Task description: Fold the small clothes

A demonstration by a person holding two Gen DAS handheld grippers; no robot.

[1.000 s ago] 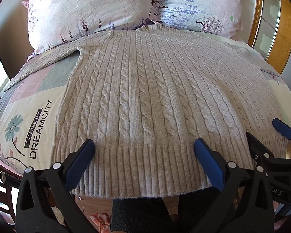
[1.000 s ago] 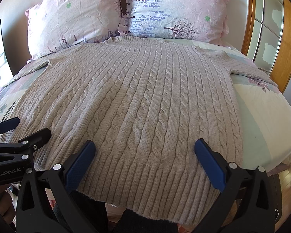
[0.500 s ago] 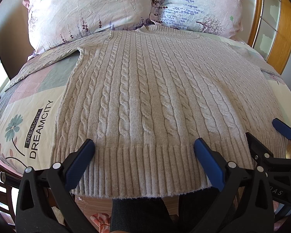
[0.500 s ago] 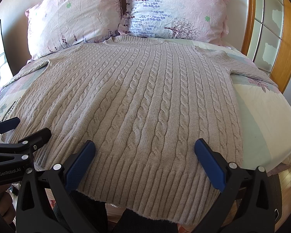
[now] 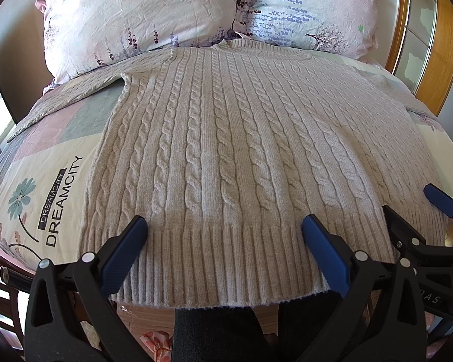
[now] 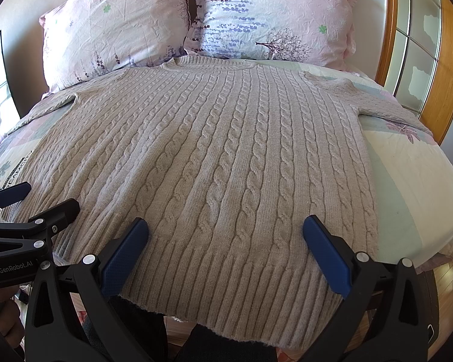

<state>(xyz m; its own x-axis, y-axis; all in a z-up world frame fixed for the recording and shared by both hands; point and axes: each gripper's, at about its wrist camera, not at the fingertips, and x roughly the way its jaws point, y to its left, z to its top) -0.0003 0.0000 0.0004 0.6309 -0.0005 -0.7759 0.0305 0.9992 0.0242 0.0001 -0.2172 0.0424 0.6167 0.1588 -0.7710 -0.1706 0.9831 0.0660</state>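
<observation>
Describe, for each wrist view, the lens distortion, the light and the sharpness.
Left wrist view: fisheye bulges the bed, corners black, daylight glares at the left edge, sweater sharp. Right wrist view: same bulge, sun brightens the wooden frame, pillows sharp.

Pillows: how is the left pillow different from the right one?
The left pillow is mostly plain pink with a few small flowers low down; the right pillow has bluish patches, rows of purple flowers and a little tree. The left one leans back more. Both are crinkly and stand behind the sweater.
</observation>
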